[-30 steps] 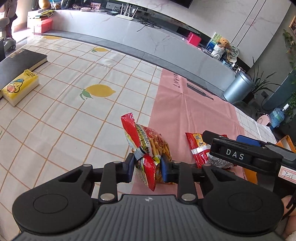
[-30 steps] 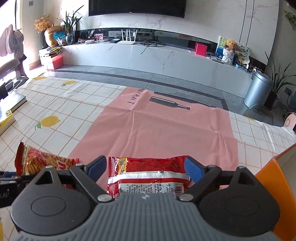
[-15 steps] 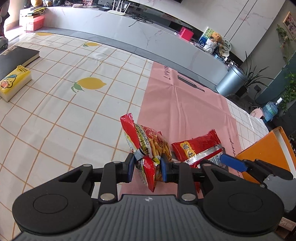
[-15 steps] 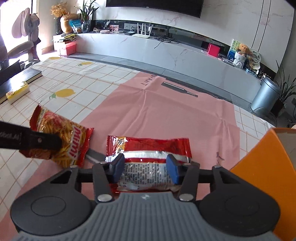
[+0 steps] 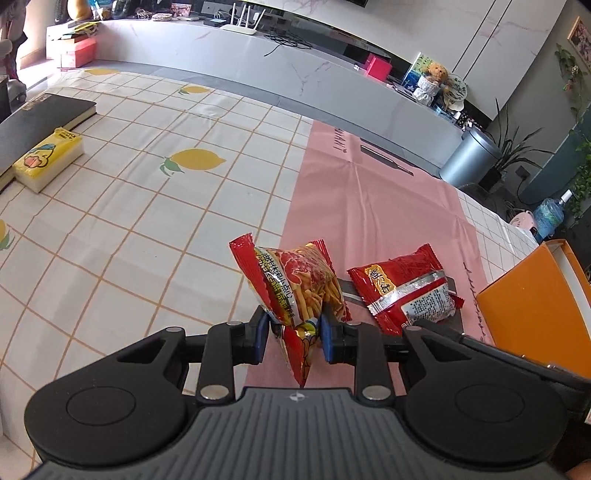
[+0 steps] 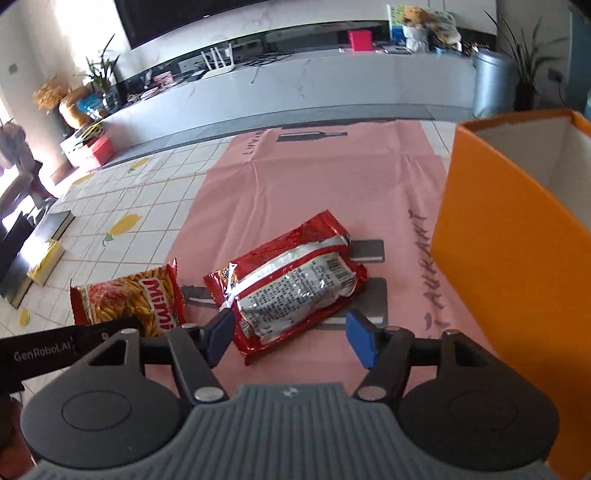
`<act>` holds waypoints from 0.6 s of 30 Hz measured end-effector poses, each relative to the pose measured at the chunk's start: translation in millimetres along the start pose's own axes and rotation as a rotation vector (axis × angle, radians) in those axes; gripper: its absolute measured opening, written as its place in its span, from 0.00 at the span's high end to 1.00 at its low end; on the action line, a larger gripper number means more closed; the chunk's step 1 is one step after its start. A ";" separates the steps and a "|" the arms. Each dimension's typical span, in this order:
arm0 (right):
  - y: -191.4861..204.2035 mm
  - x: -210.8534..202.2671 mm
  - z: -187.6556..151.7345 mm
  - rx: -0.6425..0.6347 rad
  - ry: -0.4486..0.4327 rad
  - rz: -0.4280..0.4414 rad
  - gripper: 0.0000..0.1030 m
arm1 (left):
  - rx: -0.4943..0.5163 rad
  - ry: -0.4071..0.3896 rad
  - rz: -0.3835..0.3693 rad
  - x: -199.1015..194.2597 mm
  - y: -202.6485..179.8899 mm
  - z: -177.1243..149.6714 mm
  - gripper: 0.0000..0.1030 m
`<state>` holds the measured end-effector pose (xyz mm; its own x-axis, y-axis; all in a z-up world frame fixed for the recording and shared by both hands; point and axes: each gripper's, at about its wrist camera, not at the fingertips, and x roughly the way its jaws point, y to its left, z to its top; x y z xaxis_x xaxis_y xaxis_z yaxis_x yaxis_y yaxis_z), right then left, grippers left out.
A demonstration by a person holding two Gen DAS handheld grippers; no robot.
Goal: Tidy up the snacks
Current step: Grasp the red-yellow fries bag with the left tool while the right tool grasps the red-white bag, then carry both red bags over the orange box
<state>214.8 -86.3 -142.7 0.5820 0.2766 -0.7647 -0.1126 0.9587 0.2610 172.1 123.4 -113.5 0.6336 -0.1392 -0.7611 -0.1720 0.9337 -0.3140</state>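
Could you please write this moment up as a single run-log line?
left gripper: shut on Mimi snack bag | right gripper: open, red snack packet between fingers, on pink mat | orange box: right

Marble TV wall (image 6: 207, 14), long grey console (image 5: 295, 70), sunlit
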 end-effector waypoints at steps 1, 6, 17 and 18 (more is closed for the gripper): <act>3.1 3.0 -4.5 0.025 0.004 0.001 0.38 | -0.011 0.001 -0.003 -0.4 2.9 0.1 0.70; 27.1 9.3 -23.1 -0.032 -0.045 -0.071 0.43 | -0.024 0.000 -0.012 -1.2 7.9 0.3 0.70; 20.0 -3.5 -37.6 -0.181 -0.047 -0.074 1.00 | -0.002 0.032 -0.060 -0.7 1.2 -3.6 0.70; 15.5 -8.1 -39.8 -0.193 -0.037 -0.067 1.00 | 0.006 0.038 -0.066 -1.3 -0.5 -4.9 0.70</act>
<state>176.4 -71.0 -155.9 0.6225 0.2121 -0.7533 -0.2224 0.9708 0.0895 167.7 121.5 -115.1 0.6144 -0.2125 -0.7598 -0.1266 0.9240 -0.3608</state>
